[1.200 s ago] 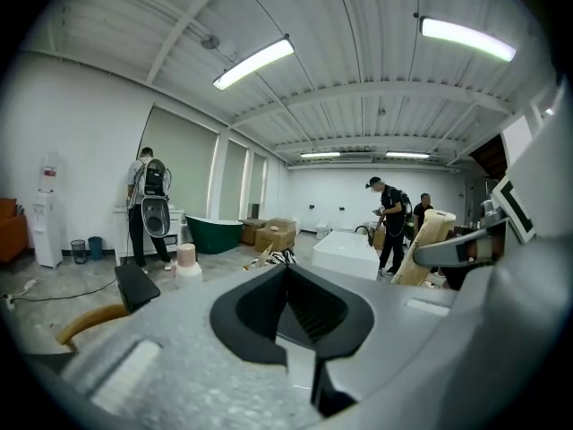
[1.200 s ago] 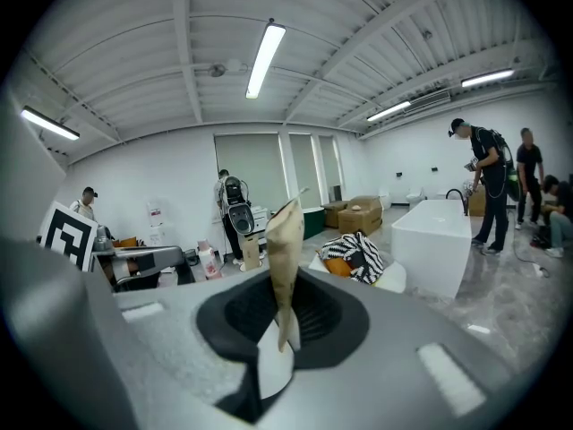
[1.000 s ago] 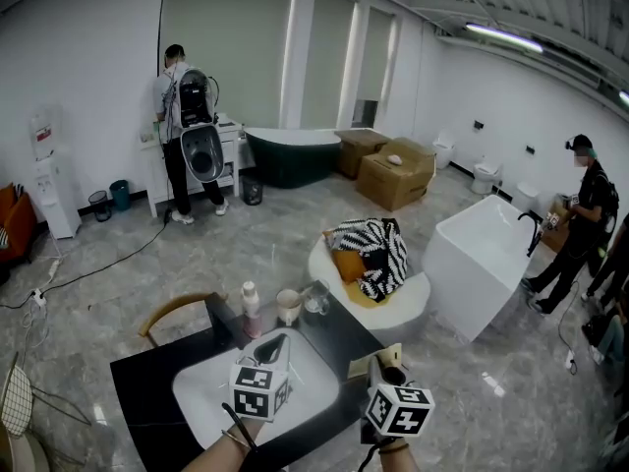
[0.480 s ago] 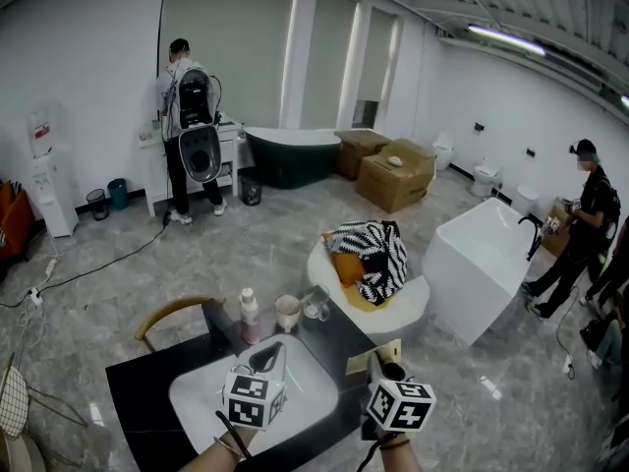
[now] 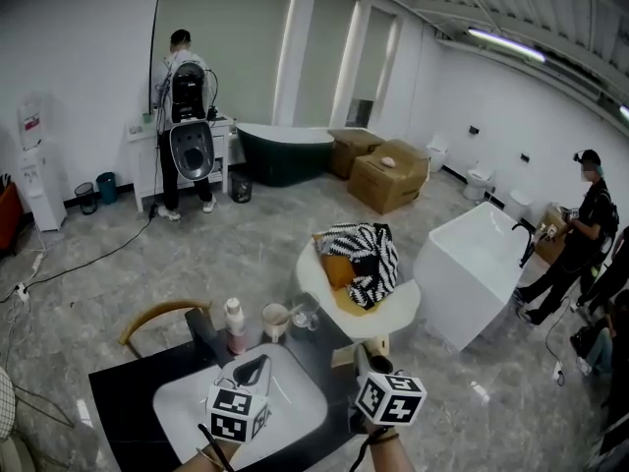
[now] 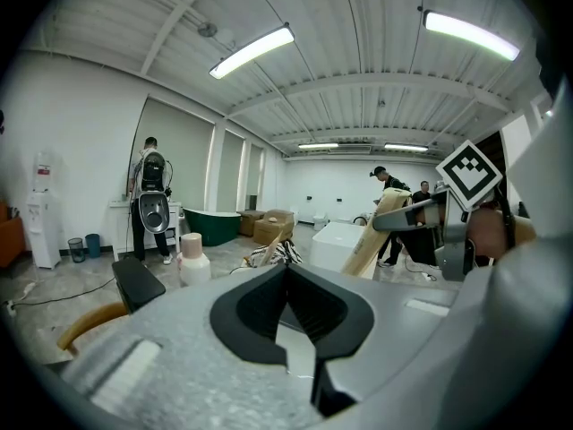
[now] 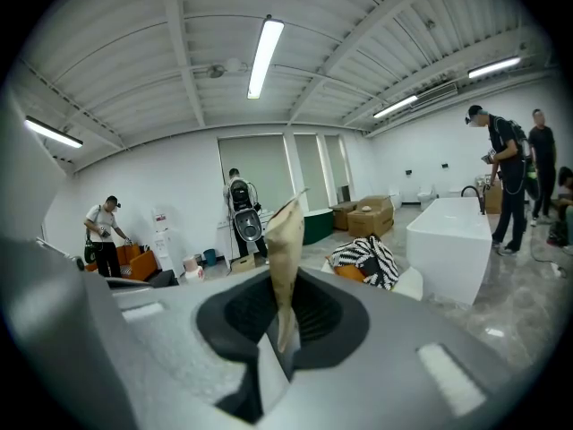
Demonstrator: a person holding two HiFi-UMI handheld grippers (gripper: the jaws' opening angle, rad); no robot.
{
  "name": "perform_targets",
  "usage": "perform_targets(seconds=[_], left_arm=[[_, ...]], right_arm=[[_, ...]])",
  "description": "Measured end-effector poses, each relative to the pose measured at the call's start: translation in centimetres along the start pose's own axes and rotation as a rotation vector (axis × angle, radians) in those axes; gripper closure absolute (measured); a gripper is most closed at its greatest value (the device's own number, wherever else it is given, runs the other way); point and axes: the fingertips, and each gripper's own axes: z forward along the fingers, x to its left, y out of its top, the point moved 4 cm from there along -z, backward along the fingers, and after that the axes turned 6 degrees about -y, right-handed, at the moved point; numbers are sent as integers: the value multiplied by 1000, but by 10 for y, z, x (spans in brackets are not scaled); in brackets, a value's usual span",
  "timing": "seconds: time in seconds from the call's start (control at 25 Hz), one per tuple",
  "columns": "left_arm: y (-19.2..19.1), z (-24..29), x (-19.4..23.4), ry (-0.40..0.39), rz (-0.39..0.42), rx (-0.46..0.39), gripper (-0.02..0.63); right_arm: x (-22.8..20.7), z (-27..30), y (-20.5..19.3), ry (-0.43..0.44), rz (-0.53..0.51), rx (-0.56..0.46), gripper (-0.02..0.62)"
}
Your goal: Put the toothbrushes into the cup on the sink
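Toothbrush in beige wrapper [image 7: 285, 258] sticks up, pinched in my R hand-held gripper [image 7: 279, 352], just right of the white sink [image 5: 182, 401]. My L hand-held gripper [image 6: 300, 361] is clenched on nothing, over the sink. Cup [image 5: 275, 318] stands behind the sink on the dark surface [image 5: 123, 401], btw a pink-capped bottle [image 5: 234, 324] and a glass [image 5: 305, 313].
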Motion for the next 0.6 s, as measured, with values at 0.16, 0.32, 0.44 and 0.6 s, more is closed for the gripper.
perform_targets(seconds=[0.16,0.32,0.44,0.6], left_arm=[[-2,5,4,-9,1,14,597],[-5,11,7,-16,3,22,597],[-4,14,11,-15,-6,27,597],[-4,21,17,-12,-22,26,597]], right_arm=[[2,20,10,14,3,-8,561],[1,41,15,21,9,-14,561],[2,54,21,25,26,-19,561],[4,70,29,33,36,-20,561]])
